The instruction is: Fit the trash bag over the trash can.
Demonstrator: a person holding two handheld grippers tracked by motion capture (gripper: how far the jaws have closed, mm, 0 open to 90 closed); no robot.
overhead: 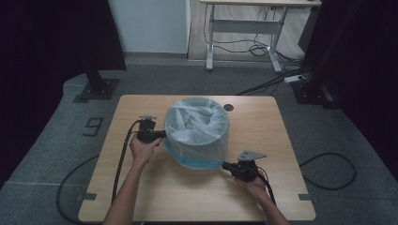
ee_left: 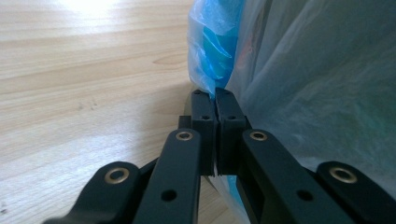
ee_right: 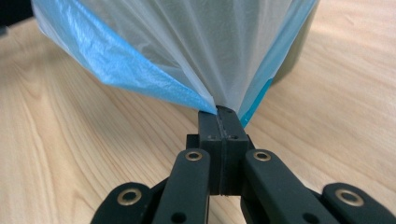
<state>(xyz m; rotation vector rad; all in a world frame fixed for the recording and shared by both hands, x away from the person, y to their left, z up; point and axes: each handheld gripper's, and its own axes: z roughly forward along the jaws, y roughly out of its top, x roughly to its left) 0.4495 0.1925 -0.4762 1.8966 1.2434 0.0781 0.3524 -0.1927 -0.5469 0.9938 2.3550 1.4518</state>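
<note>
In the high view a round bin (overhead: 199, 140) stands upright in the middle of the pale wood-grain counter (overhead: 155, 197), lined with a thin, crinkly, translucent white bag (overhead: 197, 123) whose blue hem hangs low down the bin's side. The left claw (overhead: 163, 134) meets the bag at the bin's left; the right claw (overhead: 224, 165) at its lower right. In the left gripper view the left claw (ee_left: 215, 95) is pinched on the blue hem. In the right gripper view the right claw (ee_right: 223, 112) is clamped on gathered plastic, pulled taut into a fan.
</note>
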